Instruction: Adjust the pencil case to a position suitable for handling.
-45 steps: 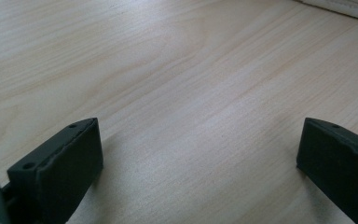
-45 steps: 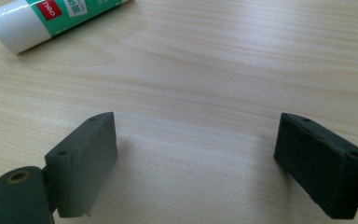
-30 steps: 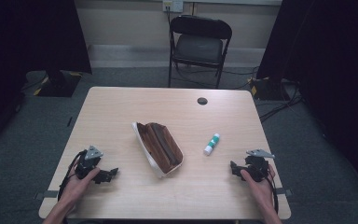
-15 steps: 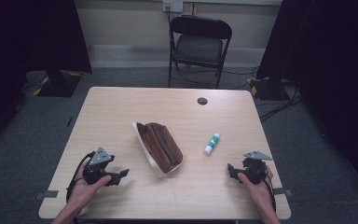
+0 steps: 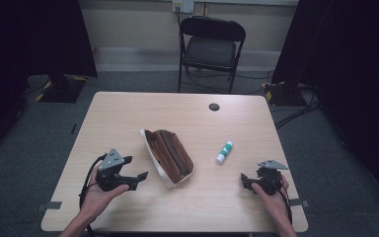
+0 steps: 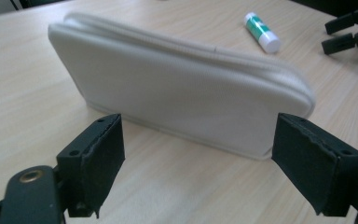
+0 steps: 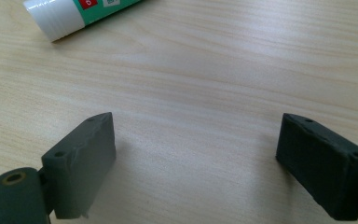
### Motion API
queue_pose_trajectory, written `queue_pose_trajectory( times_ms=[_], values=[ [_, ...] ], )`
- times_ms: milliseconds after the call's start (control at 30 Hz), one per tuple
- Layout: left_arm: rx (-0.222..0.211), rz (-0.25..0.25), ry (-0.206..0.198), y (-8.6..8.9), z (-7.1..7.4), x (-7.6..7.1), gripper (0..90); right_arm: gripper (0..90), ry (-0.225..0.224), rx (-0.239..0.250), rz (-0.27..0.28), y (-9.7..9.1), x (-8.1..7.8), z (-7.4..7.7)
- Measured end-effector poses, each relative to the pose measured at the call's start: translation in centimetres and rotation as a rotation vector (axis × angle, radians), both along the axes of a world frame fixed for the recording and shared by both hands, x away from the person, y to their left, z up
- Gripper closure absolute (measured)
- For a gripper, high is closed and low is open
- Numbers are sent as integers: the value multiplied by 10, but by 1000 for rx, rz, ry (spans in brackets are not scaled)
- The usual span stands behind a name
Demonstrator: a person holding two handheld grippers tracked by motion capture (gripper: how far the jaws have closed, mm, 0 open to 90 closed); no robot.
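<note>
Left gripper [image 5: 137, 178] advanced toward pouch [image 5: 170, 157], jaws wide; right gripper [image 5: 246, 181] wide; pouch interior hidden low.

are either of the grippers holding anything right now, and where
Nothing is held. The left gripper is open, facing the white fabric pouch; the right gripper is open over bare table.

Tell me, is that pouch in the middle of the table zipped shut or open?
Open. In the high view the pouch gapes upward, showing its brown lining between the white sides. What lies inside, if anything, cannot be told.
</note>
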State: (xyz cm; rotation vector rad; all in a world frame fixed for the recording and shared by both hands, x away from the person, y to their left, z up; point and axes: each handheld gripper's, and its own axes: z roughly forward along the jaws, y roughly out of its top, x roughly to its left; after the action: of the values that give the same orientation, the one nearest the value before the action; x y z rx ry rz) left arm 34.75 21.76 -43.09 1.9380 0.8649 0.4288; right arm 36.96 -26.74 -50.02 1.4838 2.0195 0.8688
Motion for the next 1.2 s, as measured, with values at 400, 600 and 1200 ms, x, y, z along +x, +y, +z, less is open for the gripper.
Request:
queue_pose_trajectory(
  times_ms=[400,600,1200],
  values=[
    [-83,57,3,-19,11,35,170,109,-2,-1,6,0,0,0],
    [-61,80,9,-24,6,38,152,111,-3,-1,13,0,0,0],
    [-114,59,8,-35,9,35,161,121,-5,0,26,1,0,0]
  ],
)
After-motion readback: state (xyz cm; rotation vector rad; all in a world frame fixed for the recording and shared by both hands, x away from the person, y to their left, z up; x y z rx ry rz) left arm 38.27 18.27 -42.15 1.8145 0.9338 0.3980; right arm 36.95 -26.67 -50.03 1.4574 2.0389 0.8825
